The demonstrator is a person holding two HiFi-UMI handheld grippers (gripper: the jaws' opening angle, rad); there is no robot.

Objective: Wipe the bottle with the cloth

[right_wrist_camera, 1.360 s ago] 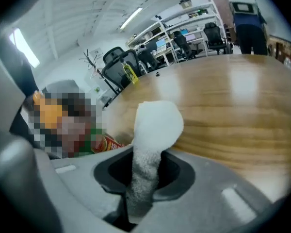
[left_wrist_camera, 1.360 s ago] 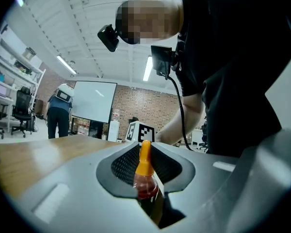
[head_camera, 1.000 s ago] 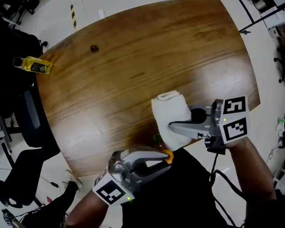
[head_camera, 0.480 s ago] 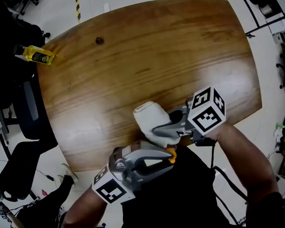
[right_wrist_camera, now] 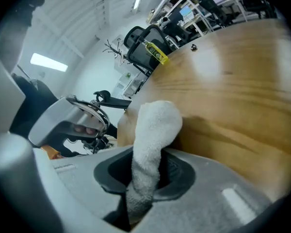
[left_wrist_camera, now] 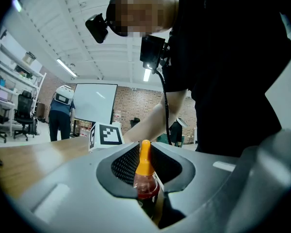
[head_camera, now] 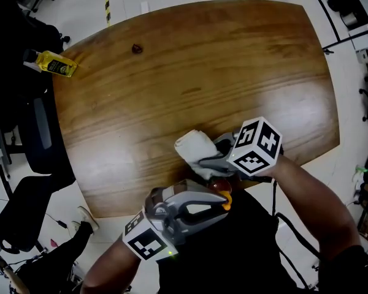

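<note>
Since a second ago the right gripper [head_camera: 203,162] has swung down from right of centre toward the lower middle of the head view, bringing the white cloth [head_camera: 192,146] to just above the left gripper [head_camera: 221,199], which has kept still at the near edge of the wooden table [head_camera: 202,72]. Its jaws are clamped on the cloth, a soft rolled wad that sticks out well past them. The left jaws are pinched on the body of the small bottle [left_wrist_camera: 144,178], whose orange nozzle cap stands up between them. In the head view only that cap and a bit of red show at lower centre, under the right gripper, so whether the cloth already touches the bottle is hard to say. The bottle looks light, smooth and stiff, likely to twist or slip if rubbed hard; holding it low on the body leaves the shoulder and cap free for wiping. The cloth is limp and should fold around it. A yellow bottle [head_camera: 56,65] lies at the upper left, well apart
</note>
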